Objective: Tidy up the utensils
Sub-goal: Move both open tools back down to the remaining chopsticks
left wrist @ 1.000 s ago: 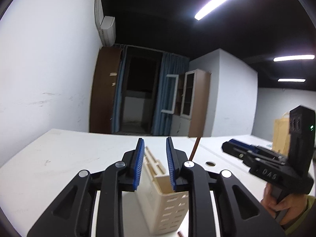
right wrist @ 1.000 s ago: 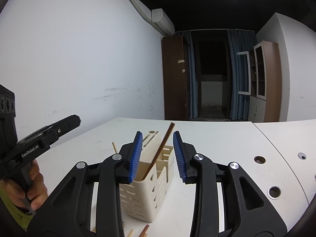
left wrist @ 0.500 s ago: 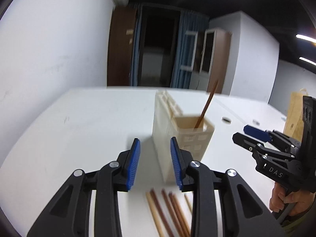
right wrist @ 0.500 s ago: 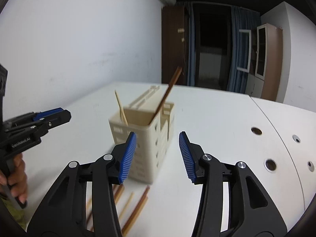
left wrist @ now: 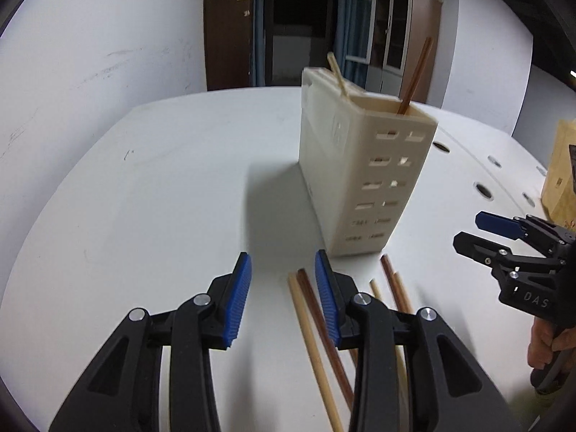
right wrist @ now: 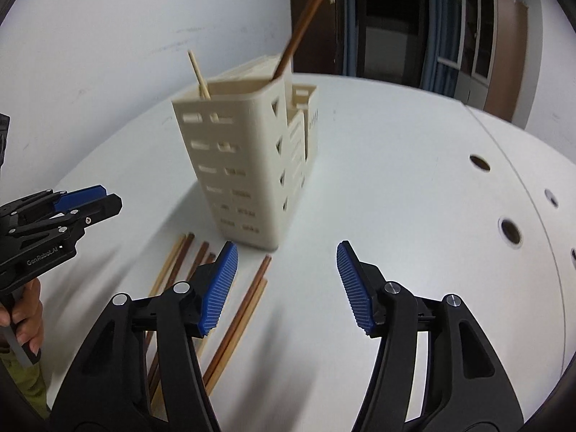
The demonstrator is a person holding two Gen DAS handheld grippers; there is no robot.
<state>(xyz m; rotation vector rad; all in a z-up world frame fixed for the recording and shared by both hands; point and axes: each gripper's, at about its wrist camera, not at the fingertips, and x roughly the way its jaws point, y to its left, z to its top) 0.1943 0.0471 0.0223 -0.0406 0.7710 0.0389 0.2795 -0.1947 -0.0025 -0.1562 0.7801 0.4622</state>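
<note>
Chopsticks [left wrist: 316, 342]: several loose on table [left wrist: 144, 198] before cream holder [left wrist: 363, 176]. Left gripper [left wrist: 282, 297] and right gripper [right wrist: 286, 284]: jaws opening, empty. Step judged: reaching for pickup; next needs closing on one stick.

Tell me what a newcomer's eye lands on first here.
The cream slotted utensil holder standing mid-table, with a dark chopstick and a pale one poking out. Then the loose chopsticks lying on the white table in front of it, below both empty, opening grippers.

Light falls from overhead, bright on the white table [left wrist: 151, 194]. The cream utensil caddy [left wrist: 360, 165] throws a soft shadow leftward and looks slightly smeared. Fisheye bending curves the table edges; corners go black.
</note>
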